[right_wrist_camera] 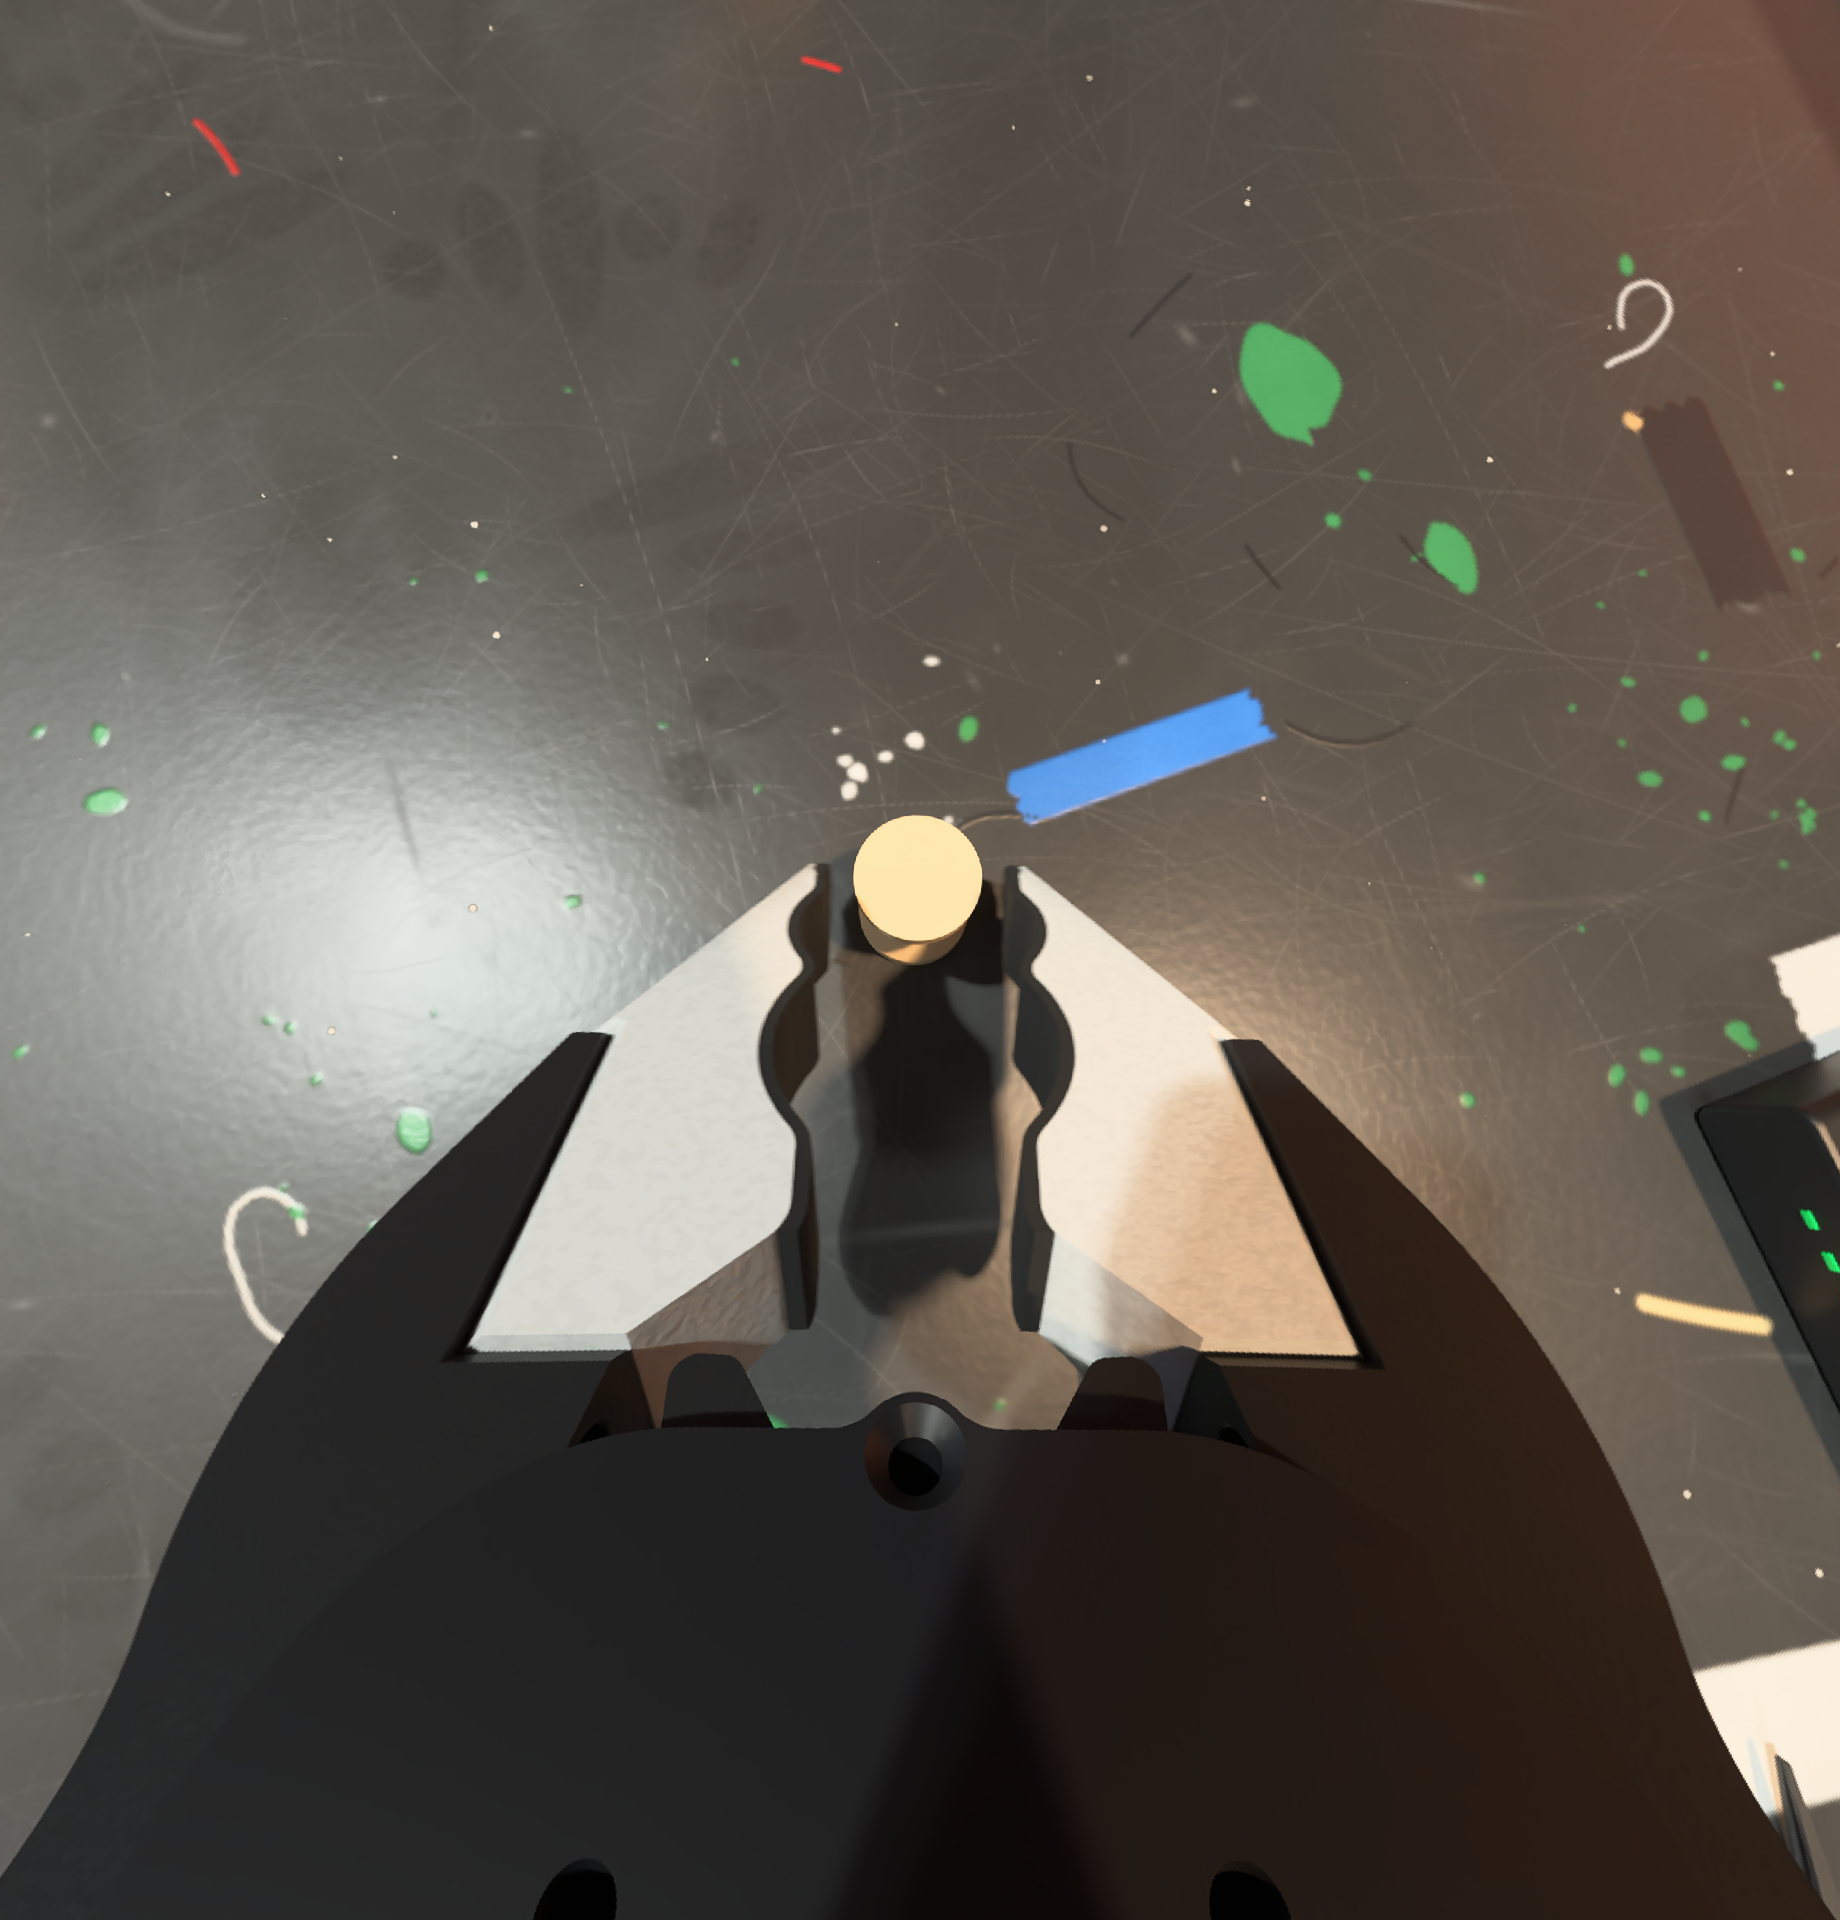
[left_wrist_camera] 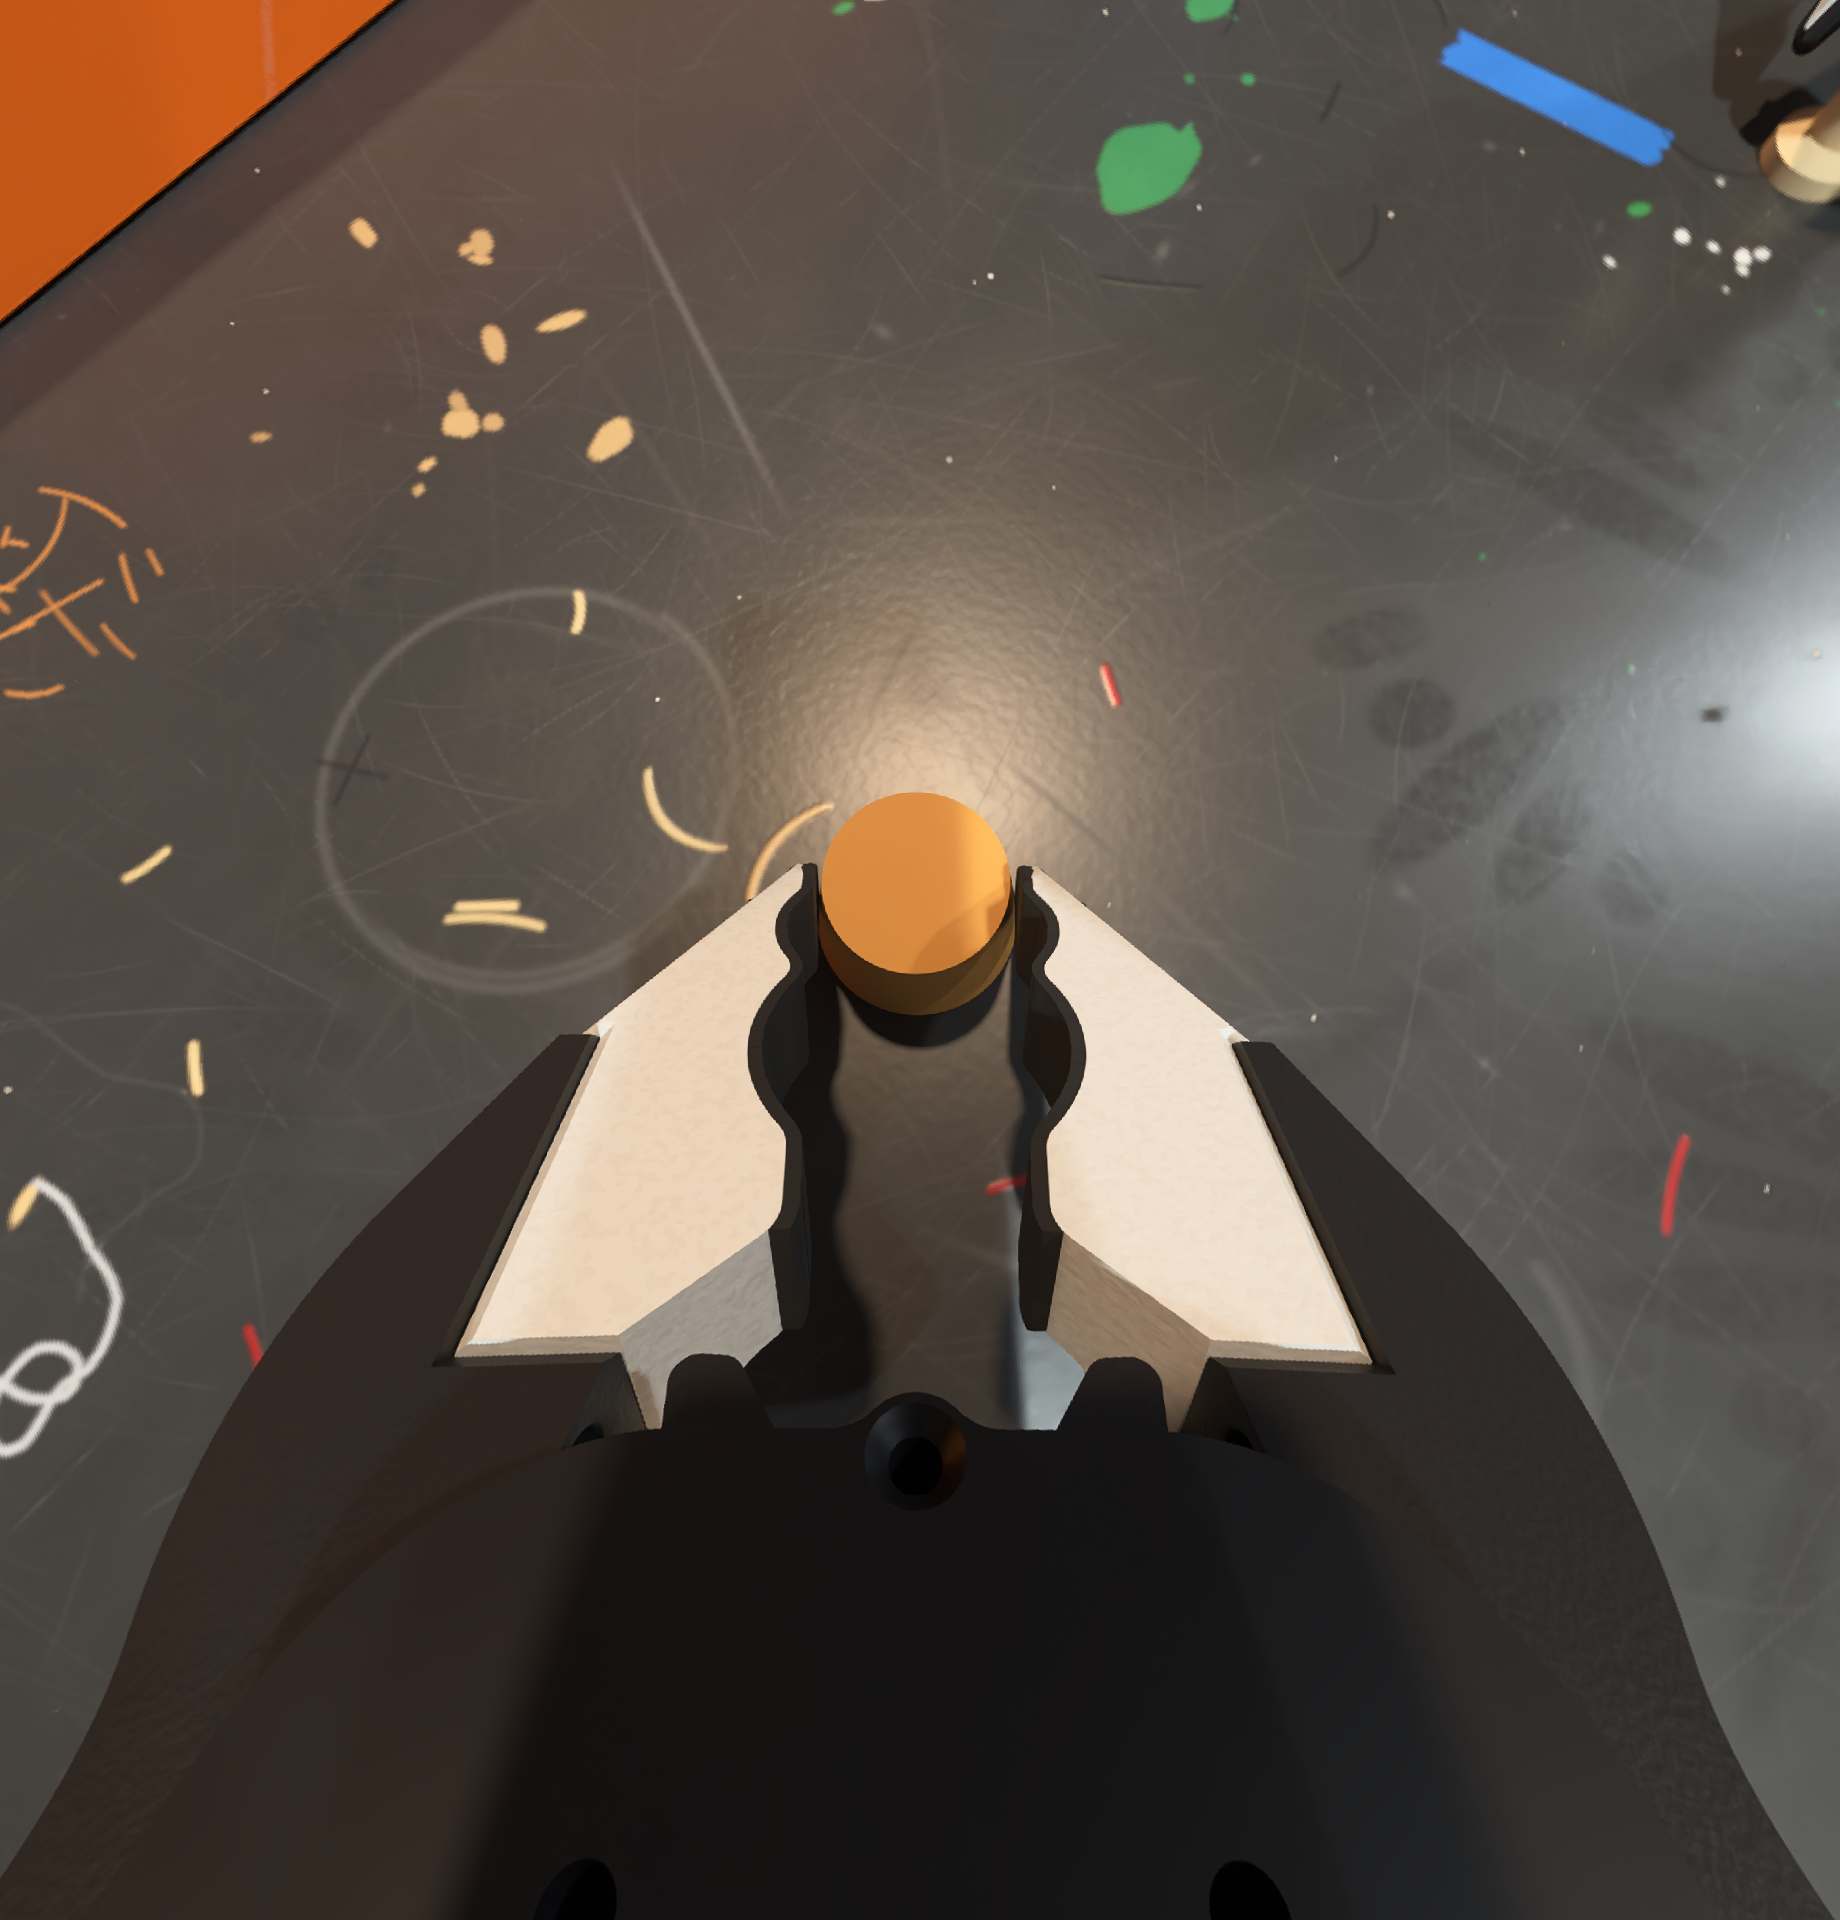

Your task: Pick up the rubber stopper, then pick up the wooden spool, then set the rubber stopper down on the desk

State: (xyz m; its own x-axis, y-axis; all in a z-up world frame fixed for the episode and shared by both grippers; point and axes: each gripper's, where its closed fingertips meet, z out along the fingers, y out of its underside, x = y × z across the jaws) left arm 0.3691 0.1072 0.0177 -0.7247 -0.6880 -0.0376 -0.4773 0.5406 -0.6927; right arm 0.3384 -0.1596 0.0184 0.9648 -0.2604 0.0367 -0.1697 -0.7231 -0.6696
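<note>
An orange rubber stopper point(left_wrist_camera: 914, 883) sits between the fingertips of my left gripper point(left_wrist_camera: 916, 894). Both pads press its sides, so the gripper is shut on it, low over the dark desk point(left_wrist_camera: 1259, 468). A pale wooden spool point(right_wrist_camera: 916, 878) stands upright on the desk between the fingertips of my right gripper point(right_wrist_camera: 914, 894). A small gap shows on each side of the spool, so the jaws are open around it. The spool also shows far off at the top right of the left wrist view point(left_wrist_camera: 1820, 156), with dark parts of the right gripper above it.
A strip of blue tape point(right_wrist_camera: 1139, 753) lies just beyond the spool and also shows in the left wrist view point(left_wrist_camera: 1555, 96). A dark device with green lights point(right_wrist_camera: 1809, 1278) and a white sheet point(right_wrist_camera: 1830, 987) sit at the right edge. An orange surface point(left_wrist_camera: 116, 125) borders the desk at far left.
</note>
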